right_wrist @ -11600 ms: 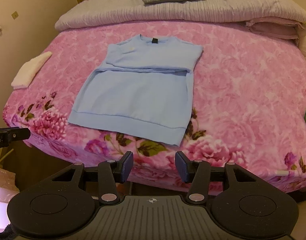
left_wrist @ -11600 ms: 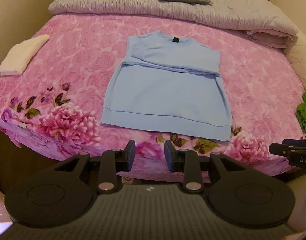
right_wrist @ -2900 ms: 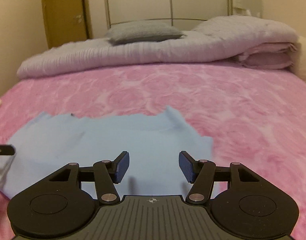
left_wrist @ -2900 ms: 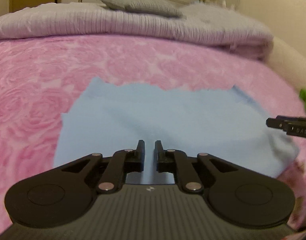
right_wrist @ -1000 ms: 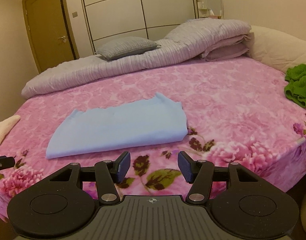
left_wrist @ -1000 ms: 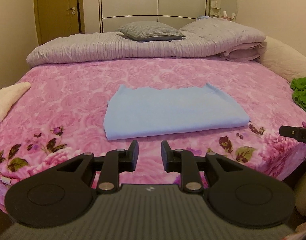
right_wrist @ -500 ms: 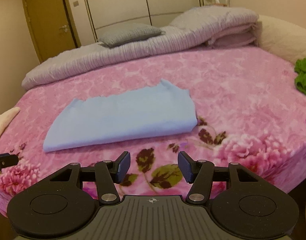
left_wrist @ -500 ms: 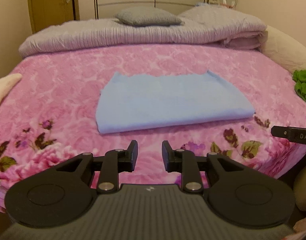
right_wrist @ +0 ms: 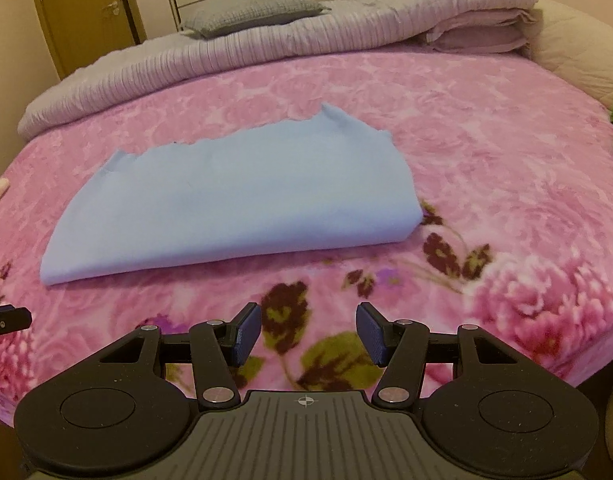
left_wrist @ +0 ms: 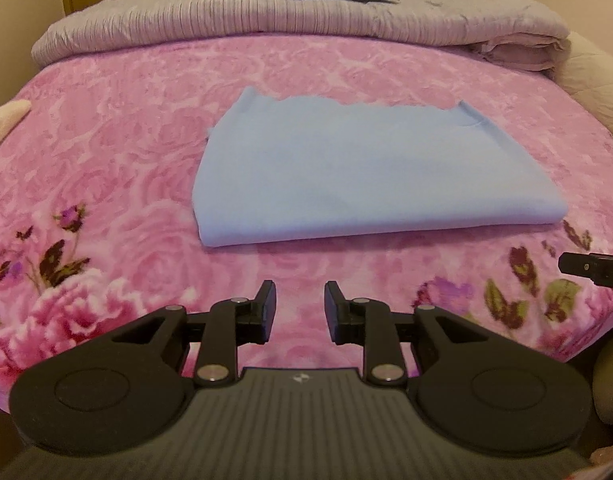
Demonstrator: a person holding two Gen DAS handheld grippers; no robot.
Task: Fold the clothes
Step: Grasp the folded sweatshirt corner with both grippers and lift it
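Both wrist views look forward from the foot of the bed (left_wrist: pixel 106 128), low and near its edge, toward the headboard end. The left view faces the folded blue garment (left_wrist: pixel 366 172) squarely; the right view sees it (right_wrist: pixel 234 208) from its right side.

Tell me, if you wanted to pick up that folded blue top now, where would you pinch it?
Probably the near fold of the blue top, one gripper toward each near corner, coming in low over the pink blanket. That edge is a closed rounded fold facing both open grippers, left gripper and right gripper; the ragged far edge has loose layers that could slip apart.
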